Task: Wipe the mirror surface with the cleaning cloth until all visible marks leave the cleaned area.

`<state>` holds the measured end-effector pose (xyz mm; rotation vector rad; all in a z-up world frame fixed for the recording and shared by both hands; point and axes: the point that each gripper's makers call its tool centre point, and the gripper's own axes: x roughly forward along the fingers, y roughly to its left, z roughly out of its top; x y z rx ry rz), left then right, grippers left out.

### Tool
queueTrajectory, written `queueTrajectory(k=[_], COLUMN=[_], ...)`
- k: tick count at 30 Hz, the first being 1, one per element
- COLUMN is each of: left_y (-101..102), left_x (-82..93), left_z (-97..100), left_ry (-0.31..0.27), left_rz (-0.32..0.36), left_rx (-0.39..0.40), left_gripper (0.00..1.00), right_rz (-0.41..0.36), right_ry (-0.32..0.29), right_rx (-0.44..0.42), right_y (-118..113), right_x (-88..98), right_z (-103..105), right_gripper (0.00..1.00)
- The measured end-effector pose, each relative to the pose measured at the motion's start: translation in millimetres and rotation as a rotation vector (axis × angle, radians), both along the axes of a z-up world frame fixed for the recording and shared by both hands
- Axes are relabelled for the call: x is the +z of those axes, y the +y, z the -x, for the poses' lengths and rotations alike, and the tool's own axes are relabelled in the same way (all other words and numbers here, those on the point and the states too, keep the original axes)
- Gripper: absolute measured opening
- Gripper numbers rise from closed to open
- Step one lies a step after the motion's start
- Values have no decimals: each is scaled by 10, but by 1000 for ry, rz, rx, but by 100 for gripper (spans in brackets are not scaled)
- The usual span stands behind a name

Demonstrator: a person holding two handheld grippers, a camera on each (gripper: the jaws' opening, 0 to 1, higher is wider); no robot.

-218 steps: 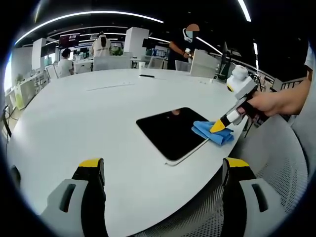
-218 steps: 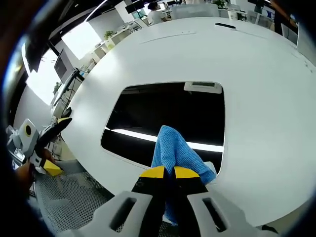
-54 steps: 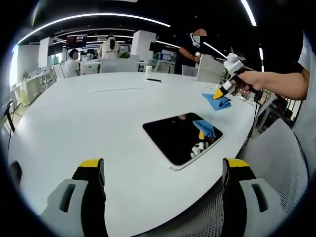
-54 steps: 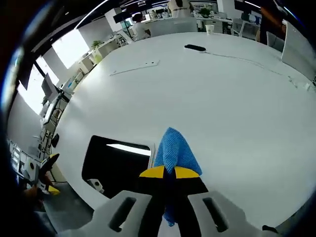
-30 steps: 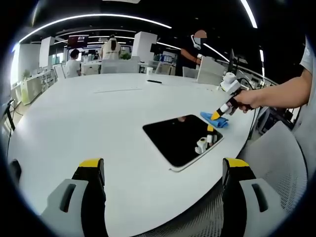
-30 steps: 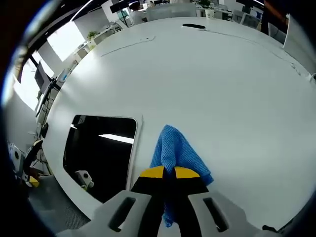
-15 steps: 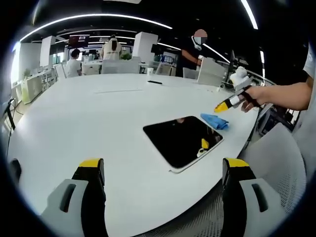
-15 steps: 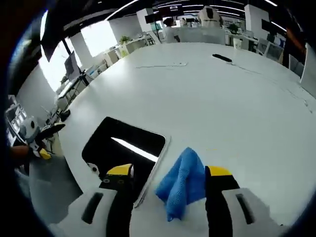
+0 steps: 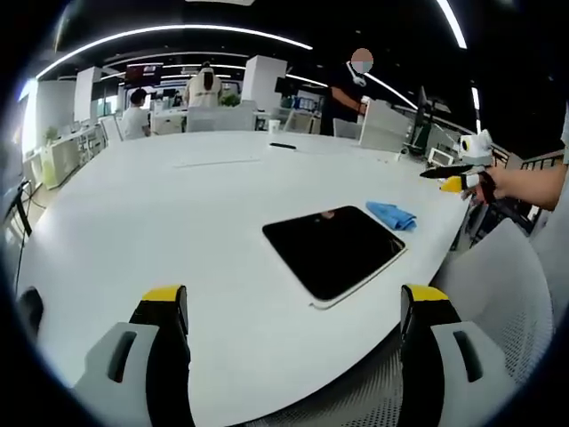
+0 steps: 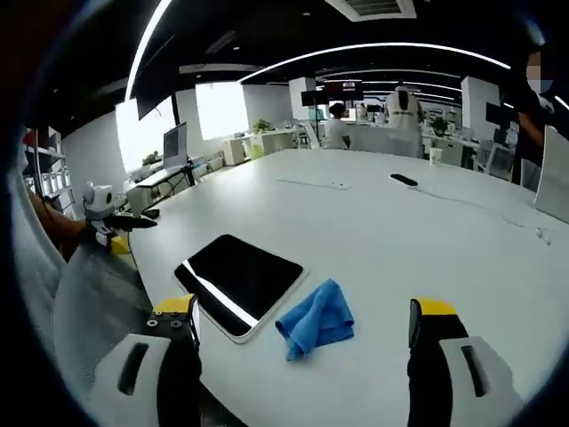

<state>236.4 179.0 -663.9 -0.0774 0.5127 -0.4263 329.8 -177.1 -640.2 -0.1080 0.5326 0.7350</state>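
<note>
Right gripper (image 10: pixel 302 325) now open, backed off; cloth (image 10: pixel 316 322) dropped beside mirror (image 10: pixel 238 281) (wiping looks finished). Left gripper (image 9: pixel 293 307) open.

The left gripper view looks along its own parted jaws from just off the near edge of the round white table (image 9: pixel 178 222), facing across it toward the office behind. The right gripper view looks from another side of the table (image 10: pixel 427 240), also from beyond its edge and slightly above. Both share the tabletop, the mirror (image 9: pixel 336 249) (image 10: pixel 238 271) and the cleaning cloth (image 9: pixel 391 215) (image 10: pixel 316 322) beside it; each also catches the other gripper at its margin.
</note>
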Motion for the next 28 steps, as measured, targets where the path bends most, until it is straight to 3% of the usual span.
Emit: queueTrajectory(k=[9, 22, 26, 28], left_y=[49, 32, 72, 57], left_x=[74, 42, 256, 271], left_z=[-25, -26, -80, -83], left_ry=[-32, -23, -112, -89], left_rz=[-5, -13, -84, -86], left_rx=[28, 10, 18, 28], left_gripper=[99, 99, 99, 99], right_rz=[42, 26, 4, 8], right_ry=[45, 66, 74, 74], right_rx=[-10, -41, -47, -38], right_y=[-67, -89, -54, -32], right_x=[-281, -326, -304, -306], right_z=[200, 199, 204, 224], right_gripper=[98, 98, 98, 98])
